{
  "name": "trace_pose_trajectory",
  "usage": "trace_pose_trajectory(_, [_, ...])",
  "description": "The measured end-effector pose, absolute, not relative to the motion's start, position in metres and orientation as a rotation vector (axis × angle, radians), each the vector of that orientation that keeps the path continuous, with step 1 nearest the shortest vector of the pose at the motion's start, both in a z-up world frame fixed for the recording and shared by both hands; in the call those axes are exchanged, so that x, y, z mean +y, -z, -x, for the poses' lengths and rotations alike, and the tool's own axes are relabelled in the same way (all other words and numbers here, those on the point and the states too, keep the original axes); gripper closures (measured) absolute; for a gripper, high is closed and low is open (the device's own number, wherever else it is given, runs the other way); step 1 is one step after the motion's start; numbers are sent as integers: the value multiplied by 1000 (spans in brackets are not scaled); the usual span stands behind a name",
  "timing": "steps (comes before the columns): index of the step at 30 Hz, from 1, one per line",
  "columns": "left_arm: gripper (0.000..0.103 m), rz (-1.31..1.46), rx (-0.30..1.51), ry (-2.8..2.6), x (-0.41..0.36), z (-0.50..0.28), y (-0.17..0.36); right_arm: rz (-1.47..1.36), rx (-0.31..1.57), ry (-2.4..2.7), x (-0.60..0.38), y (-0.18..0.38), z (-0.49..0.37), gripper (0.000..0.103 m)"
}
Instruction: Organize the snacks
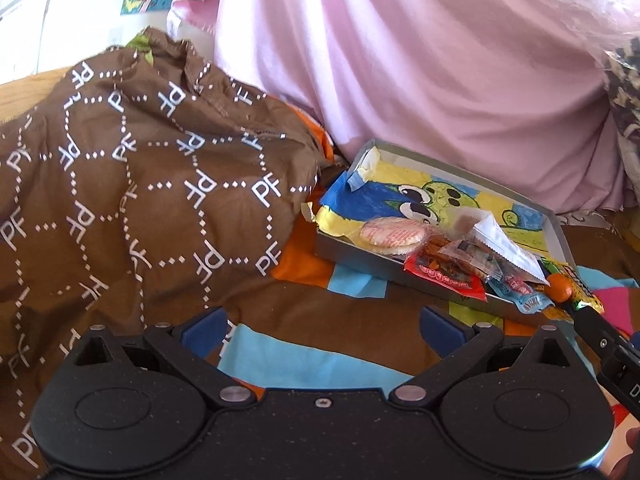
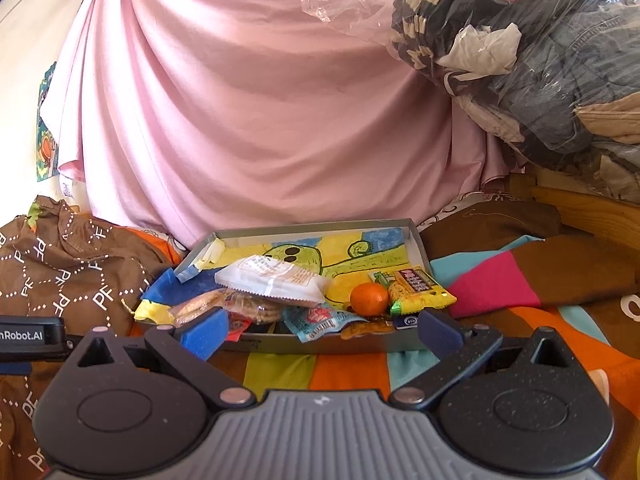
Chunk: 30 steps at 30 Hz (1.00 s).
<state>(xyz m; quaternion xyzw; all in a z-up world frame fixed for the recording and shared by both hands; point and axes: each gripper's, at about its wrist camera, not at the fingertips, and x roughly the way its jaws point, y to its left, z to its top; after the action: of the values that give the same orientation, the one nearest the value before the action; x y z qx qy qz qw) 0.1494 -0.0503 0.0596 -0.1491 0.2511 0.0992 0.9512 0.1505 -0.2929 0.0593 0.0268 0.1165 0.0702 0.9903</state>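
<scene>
A shallow grey tray [image 2: 418, 240] [image 1: 558, 224], lined with a cartoon drawing, lies on the bed. Snacks are piled along its near side: a white packet [image 2: 272, 280] [image 1: 506, 250], round biscuits [image 1: 390, 234] [image 2: 196, 304], a red packet [image 1: 442, 276], a blue packet [image 2: 320, 322] [image 1: 520, 288], a small orange fruit [image 2: 369, 298] [image 1: 560, 286] and a yellow packet [image 2: 420, 292]. My right gripper [image 2: 320, 328] stands open just in front of the tray, nothing between its fingers. My left gripper [image 1: 324, 330] is open over the bedcover, left of the tray.
A brown patterned cloth [image 1: 132, 176] [image 2: 72, 268] is heaped left of the tray. Pink fabric [image 2: 256, 112] hangs behind it. A clear bag of clothes [image 2: 532, 52] sits at the back right. The striped bedcover [image 2: 500, 288] spreads around the tray.
</scene>
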Motion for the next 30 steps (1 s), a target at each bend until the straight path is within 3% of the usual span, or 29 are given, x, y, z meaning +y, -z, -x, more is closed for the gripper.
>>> trace_pose_trajectory(30, [1, 160, 409, -182, -45, -90, -51, 40, 210, -140, -280, -50, -93, 0])
